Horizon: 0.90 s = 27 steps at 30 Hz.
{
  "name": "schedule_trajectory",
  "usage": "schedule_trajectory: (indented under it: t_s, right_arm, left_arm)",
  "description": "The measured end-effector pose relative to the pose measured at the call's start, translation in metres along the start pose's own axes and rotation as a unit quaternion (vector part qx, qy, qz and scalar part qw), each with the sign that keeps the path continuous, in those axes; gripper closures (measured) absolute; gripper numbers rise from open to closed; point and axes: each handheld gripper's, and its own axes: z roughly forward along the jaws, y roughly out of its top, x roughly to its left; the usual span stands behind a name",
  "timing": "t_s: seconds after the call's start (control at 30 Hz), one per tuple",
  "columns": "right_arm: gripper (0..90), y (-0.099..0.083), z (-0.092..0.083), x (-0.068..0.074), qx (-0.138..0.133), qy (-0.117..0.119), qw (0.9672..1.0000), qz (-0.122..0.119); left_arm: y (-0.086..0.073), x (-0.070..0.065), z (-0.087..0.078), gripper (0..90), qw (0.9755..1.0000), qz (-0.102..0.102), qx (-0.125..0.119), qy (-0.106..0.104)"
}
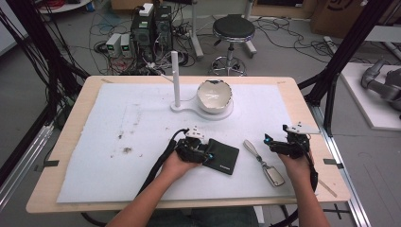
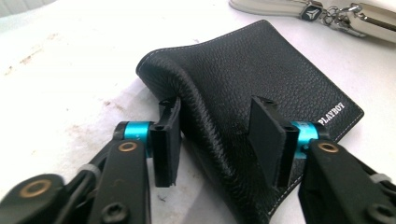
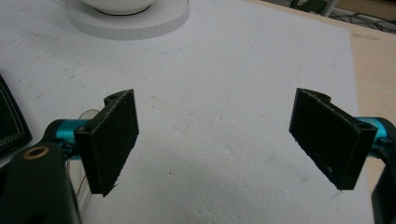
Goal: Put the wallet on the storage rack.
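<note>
A black leather wallet (image 1: 223, 158) (image 2: 261, 79) lies on the white foam sheet (image 1: 142, 118) near the table's front middle. My left gripper (image 1: 207, 152) (image 2: 215, 112) has its jaws around the wallet's near-left edge. Both pads press into the leather, which humps up in a fold between them. My right gripper (image 1: 274, 139) (image 3: 215, 100) hovers over bare foam at the right, its jaws wide apart with nothing between them. A key fob on a pale strap (image 1: 265, 163) (image 2: 327, 11) lies between the wallet and the right gripper.
A white bowl (image 1: 213, 94) sits on a white round base (image 1: 222, 113) (image 3: 126, 18) with an upright post (image 1: 175, 78), at the back middle of the sheet. Dirt specks (image 1: 126, 150) mark the foam on the left. Beyond the table stand a stool (image 1: 233, 30) and computer boxes.
</note>
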Motion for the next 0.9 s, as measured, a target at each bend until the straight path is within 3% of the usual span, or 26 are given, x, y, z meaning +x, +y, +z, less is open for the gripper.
schedule_trajectory:
  t_s: [0.03,0.13,0.27,0.63,0.9]
  right_arm:
    - [15.9,0.000,0.001,0.001,0.001,0.000,1.0000,-0.002]
    - [15.9,0.001,0.001,0.001,0.001,0.000,1.0000,-0.005]
    - [15.9,0.001,0.001,0.002,0.002,0.000,1.0000,-0.005]
    - [15.9,0.001,0.005,-0.001,0.001,0.004,1.0000,-0.007]
    - [15.9,0.001,0.006,0.000,0.003,0.006,1.0000,-0.007]
  left_arm:
    - [0.000,0.000,-0.001,63.7,1.0000,0.006,-0.004,0.006]
    - [0.000,0.000,-0.001,66.2,0.9999,0.010,-0.008,0.004]
    - [-0.002,0.001,-0.006,78.0,0.9995,0.007,-0.030,0.001]
    - [0.000,0.000,-0.018,81.9,0.9978,-0.003,-0.064,-0.019]
    - [0.015,-0.005,-0.043,82.7,0.9960,0.027,-0.085,-0.009]
